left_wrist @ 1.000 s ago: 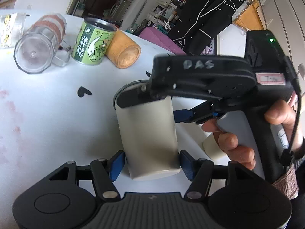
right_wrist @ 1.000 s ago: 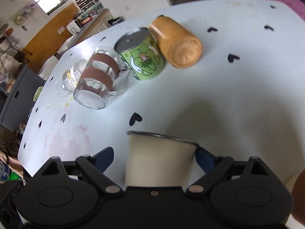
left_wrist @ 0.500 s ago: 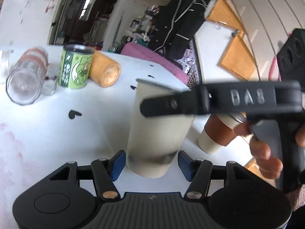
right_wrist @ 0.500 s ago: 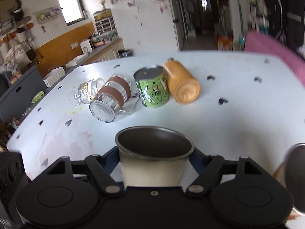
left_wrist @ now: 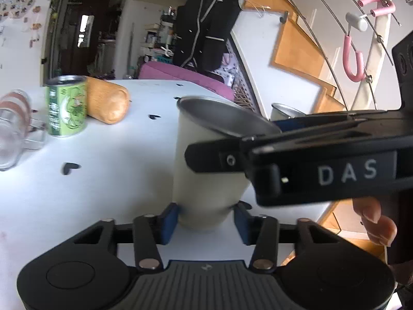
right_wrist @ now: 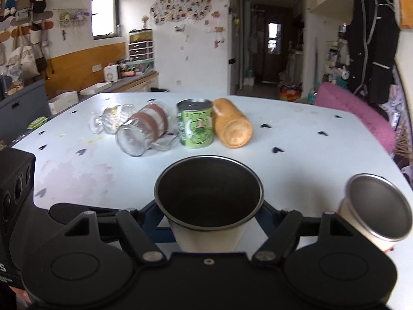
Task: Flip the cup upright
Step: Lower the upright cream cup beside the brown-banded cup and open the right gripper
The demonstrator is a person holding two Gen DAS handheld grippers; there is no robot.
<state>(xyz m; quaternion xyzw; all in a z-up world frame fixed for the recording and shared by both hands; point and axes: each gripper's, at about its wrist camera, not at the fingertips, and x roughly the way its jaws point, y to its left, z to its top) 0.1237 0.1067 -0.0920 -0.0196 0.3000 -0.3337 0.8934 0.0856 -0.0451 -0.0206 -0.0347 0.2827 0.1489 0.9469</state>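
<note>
Cream cup (left_wrist: 206, 170) stands upright on the white tabletop (left_wrist: 108, 170).
Right gripper (right_wrist: 209, 219) fingers grasp its upper wall; left gripper (left_wrist: 205, 218) fingers flank its base, contact unclear.

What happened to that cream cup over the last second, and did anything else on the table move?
The cream cup went from lying on its side to standing mouth-up. The right gripper kept hold near its rim through the turn; the left gripper still brackets its base. The green can, wooden cup and glass mug stayed where they were.
</note>
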